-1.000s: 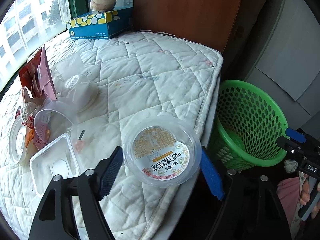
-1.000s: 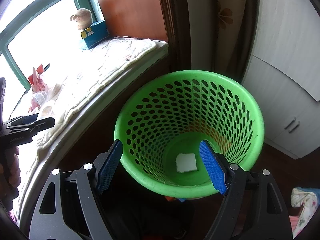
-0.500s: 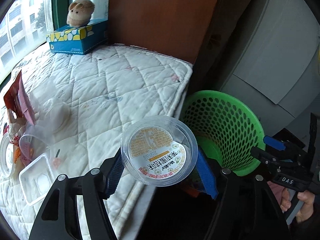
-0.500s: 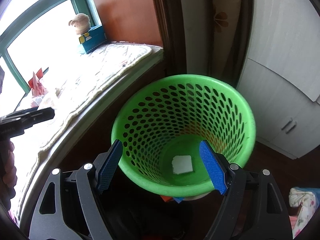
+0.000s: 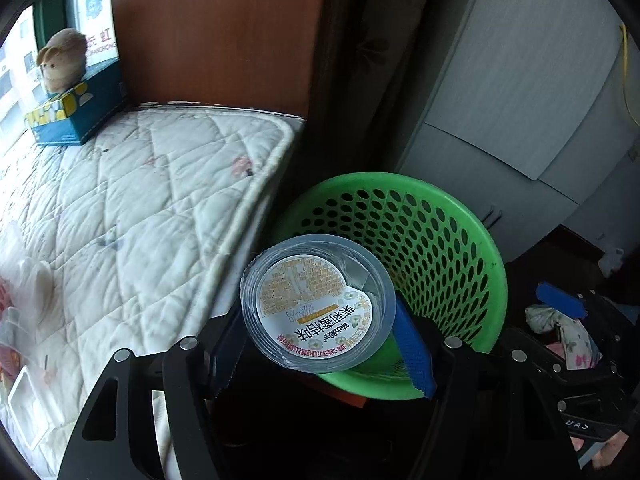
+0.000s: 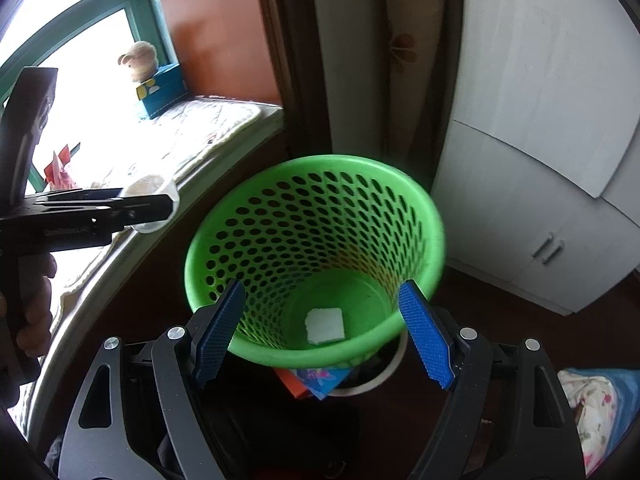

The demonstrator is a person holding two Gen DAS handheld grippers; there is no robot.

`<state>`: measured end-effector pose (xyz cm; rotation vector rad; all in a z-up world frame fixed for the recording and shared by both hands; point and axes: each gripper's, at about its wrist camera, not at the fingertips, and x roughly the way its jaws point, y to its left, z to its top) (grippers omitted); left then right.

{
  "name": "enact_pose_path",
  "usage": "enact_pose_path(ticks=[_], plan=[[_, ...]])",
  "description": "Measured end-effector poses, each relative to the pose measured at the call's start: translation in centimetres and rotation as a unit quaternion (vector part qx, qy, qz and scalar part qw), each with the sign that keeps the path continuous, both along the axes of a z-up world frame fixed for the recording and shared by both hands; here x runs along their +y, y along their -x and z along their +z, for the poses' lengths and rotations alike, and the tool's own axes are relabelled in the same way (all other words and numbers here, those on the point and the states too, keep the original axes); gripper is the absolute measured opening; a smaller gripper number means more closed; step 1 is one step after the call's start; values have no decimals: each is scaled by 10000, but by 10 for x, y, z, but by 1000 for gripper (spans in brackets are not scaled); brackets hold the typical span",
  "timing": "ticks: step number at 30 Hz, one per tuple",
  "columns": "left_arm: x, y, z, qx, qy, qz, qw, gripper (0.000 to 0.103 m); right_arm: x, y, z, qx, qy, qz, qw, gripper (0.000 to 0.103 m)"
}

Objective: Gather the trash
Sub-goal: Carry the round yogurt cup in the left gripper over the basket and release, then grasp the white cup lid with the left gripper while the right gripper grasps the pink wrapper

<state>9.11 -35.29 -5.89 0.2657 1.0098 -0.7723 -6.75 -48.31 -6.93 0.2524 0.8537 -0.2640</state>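
Because the trash had to go in the bin, the left gripper (image 5: 320, 344) gripped a round plastic cup (image 5: 316, 304) by its sides, right at the near rim of the green basket (image 5: 452, 248). The right gripper (image 6: 324, 332) was wide open with nothing in it, pointing into the basket, where one white scrap (image 6: 325, 325) lay. More trash sat on the quilted mat (image 5: 140, 208).

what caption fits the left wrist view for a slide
Left gripper holds a clear plastic cup at the rim of the green basket, beside the quilted mat.
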Motion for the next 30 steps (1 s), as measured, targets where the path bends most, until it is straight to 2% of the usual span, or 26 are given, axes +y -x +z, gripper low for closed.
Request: enact_pose_path(ticks=[4, 13, 21, 30], plan=[[-11, 6, -2, -4, 85, -92, 9999, 81, -7, 8, -1, 0, -47, -101, 9999, 79], [2, 15, 9, -83, 207, -47, 9997, 81, -7, 14, 1, -24, -92, -103, 9999, 79], [65, 14, 32, -448, 212, 550, 9973, 81, 19, 0, 10, -100, -116, 231, 9996, 79], [162, -8, 49, -629, 187, 1529, 9861, 81, 75, -33, 25, -208, -108, 863, 9960, 83]])
